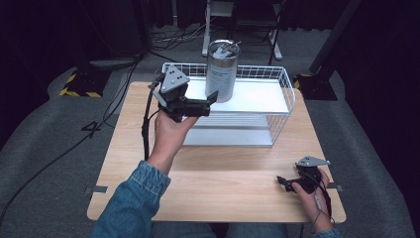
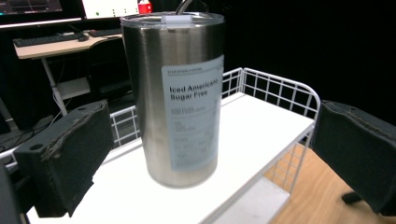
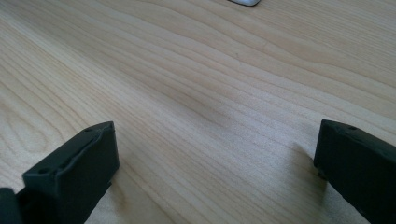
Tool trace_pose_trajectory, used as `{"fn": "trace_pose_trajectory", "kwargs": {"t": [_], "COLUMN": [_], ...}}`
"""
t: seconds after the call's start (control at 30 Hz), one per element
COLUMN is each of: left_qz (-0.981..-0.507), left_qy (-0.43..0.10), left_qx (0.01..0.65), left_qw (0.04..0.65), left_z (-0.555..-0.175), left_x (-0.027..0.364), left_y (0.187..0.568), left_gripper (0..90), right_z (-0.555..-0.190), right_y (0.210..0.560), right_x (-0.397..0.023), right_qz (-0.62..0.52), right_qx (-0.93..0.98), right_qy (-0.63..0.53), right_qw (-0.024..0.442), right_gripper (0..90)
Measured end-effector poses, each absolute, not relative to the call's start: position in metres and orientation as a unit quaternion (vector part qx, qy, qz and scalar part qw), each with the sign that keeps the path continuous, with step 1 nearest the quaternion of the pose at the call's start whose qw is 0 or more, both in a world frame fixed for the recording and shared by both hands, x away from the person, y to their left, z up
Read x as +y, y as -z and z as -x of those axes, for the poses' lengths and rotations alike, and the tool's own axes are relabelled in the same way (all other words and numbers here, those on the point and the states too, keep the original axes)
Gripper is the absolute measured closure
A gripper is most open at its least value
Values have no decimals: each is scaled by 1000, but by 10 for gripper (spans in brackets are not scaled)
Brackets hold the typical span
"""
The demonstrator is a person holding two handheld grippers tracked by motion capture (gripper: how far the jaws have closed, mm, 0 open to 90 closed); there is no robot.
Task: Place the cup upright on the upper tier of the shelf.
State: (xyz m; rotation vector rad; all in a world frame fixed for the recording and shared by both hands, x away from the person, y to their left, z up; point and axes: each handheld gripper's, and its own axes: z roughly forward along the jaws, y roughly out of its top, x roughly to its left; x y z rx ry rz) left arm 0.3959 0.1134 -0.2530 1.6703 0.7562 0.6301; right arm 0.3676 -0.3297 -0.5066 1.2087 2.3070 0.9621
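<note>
I see the steel tumbler (image 2: 182, 93) upright on the wire rack's (image 1: 277, 84) top shelf, my left gripper (image 2: 210, 158) spread wide before it. Smooth, slippery, likely heavy: I'd grip mid-body. Right gripper (image 1: 289, 182) rests open on the worktop (image 1: 223, 183).

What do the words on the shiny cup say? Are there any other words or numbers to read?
"Iced Americano" – top bold line on the white label of the steel tumbler on the white rack shelf.
"Sugar Free" – bold line under it.
The small line above and the small lines below on that label are too blurred to read.
In the high view the label is too small to read.
</note>
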Motion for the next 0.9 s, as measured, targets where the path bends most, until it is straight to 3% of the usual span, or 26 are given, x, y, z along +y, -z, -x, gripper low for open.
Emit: {"fn": "trace_pose_trajectory", "kwargs": {"t": [0.27,0.77,0.9], "left_qz": [-717,-727,-730], "left_qy": [-265,-281,-259], "left_qx": [326,357,372], "left_qw": [557,515,511], "left_z": [-366,-317,-312], "left_x": [146,201,211], "left_y": [271,349,373], "left_gripper": [0,0,0], "right_z": [-368,-368,-368], "right_y": [507,507,507], "right_x": [-330,-330,-330], "right_qz": [-428,-428,-428], "right_qx": [817,817,817], "right_qy": [-341,-341,-341], "right_qw": [182,182,182], "right_gripper": [4,4,4]}}
